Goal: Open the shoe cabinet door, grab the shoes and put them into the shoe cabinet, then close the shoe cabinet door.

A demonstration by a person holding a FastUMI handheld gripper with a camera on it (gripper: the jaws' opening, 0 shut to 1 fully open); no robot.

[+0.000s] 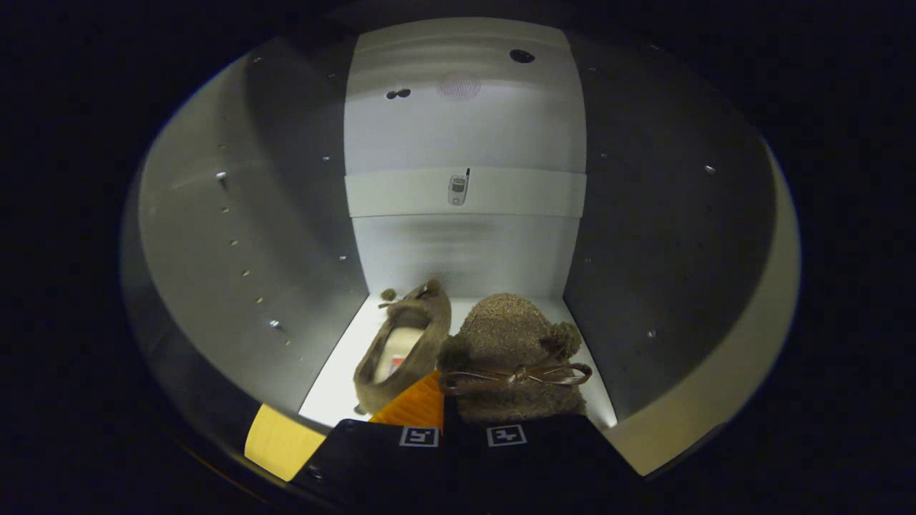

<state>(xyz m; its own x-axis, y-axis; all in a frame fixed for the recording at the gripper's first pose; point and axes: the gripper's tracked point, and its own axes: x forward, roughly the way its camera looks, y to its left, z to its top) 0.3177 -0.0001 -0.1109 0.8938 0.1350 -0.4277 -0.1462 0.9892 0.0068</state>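
Your tool has its fingers pressed close together, pinching the right slipper at its heel, inside the cabinet. The left slipper sits just beside it on the cabinet floor.

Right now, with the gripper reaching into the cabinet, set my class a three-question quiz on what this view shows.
1. True or false: both slippers are inside the shoe cabinet.
2. Which slipper is at the fingers of the hand-held gripper? A) the open-side-up slipper B) the bow slipper
3. Fill in: the bow slipper lies ____ the other slipper.

Key: 1 true. 2 B; whether the fingers press on it cannot be told. 3 beside.
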